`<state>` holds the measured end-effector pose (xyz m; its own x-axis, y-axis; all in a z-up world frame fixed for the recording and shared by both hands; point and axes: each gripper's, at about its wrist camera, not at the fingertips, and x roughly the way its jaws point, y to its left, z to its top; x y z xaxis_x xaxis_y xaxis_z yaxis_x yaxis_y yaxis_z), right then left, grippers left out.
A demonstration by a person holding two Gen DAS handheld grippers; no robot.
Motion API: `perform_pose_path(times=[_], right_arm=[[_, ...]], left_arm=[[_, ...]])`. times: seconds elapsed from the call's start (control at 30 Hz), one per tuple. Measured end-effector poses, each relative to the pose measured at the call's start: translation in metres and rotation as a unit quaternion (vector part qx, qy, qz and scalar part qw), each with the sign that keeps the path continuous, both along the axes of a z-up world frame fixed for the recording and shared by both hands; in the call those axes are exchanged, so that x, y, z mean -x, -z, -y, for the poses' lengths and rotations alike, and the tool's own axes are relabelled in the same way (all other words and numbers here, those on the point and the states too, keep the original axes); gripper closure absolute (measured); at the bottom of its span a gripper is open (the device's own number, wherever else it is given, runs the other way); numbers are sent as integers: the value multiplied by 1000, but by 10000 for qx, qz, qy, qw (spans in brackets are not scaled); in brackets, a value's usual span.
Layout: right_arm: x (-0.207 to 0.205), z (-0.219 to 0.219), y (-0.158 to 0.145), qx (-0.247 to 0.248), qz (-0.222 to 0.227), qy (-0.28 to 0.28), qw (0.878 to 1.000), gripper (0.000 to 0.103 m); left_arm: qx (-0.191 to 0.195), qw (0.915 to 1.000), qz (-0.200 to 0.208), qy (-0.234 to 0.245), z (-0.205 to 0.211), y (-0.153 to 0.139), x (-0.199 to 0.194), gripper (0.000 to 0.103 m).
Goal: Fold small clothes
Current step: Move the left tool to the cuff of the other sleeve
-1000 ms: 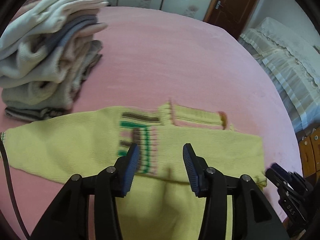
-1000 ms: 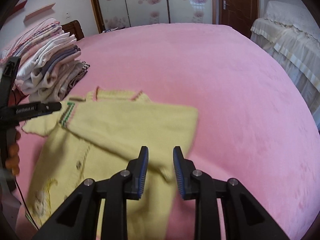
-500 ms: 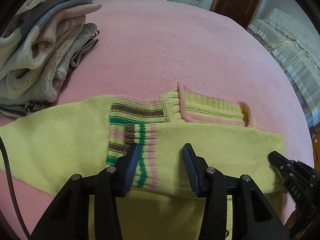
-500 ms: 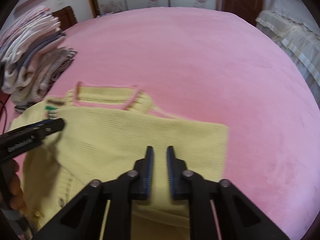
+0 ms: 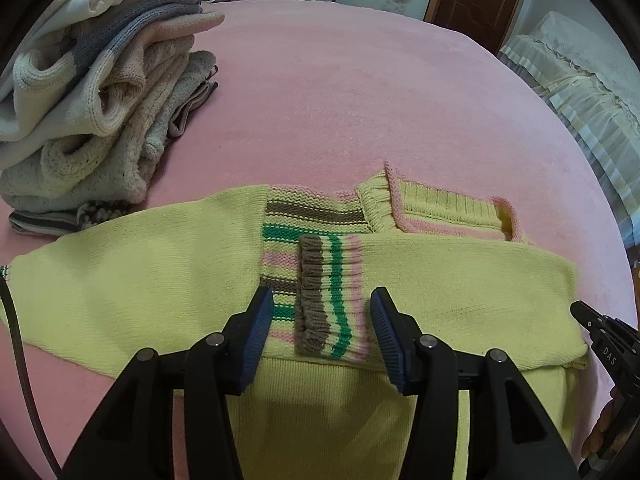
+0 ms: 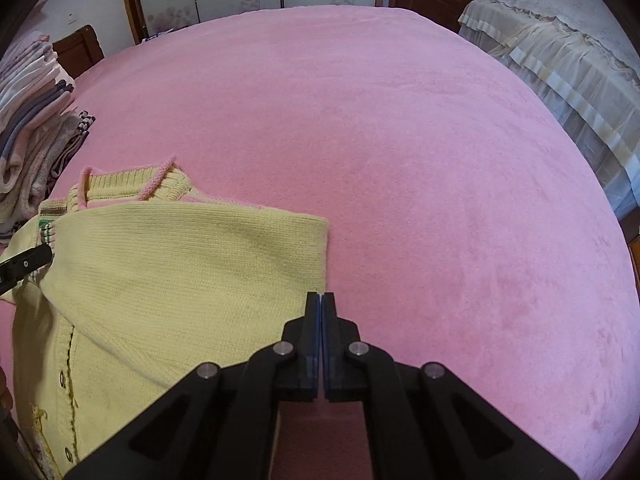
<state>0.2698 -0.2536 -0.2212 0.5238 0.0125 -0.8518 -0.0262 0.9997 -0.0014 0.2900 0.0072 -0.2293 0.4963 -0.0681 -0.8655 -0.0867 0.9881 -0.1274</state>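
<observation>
Yellow cardigan on the bed: right sleeve folded across, left sleeve outstanding; left tool spread, right tool pressed together, empty.

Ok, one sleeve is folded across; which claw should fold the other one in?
Probably left: the left claw is open over the yellow cardigan, nearer the spread sleeve. The right claw is shut at the opposite edge.

Yellow cardigan with green, pink and brown striped cuff on a pink bedspread.
</observation>
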Motion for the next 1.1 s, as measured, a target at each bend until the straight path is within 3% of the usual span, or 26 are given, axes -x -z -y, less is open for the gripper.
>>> perform_pose_path(times=[0.1,0.27,0.47,0.77,0.97,1.1], right_arm=[[-1,-4,-2,60,-35,8,10000,103],[7,-3,-13,-76,-46,57,9999,103],[32,-10,-41,-360,92,50,9993,100],[88,-32,-85,-654,430,-112,9969,100],[123,-51,-108,-766,656,-171,9948,87],[140,-62,-118,-896,755,-206,9929,81]], left_arm=[[-25,10000,-28,30,4,-3,3,50],[-39,9999,136,42,7,-26,12,27],[123,9988,471,31,11,-73,38,10],[124,9973,698,189,20,-127,94,3],[453,9962,696,263,7,-141,130,3],[445,9952,856,143,-11,-149,151,3]])
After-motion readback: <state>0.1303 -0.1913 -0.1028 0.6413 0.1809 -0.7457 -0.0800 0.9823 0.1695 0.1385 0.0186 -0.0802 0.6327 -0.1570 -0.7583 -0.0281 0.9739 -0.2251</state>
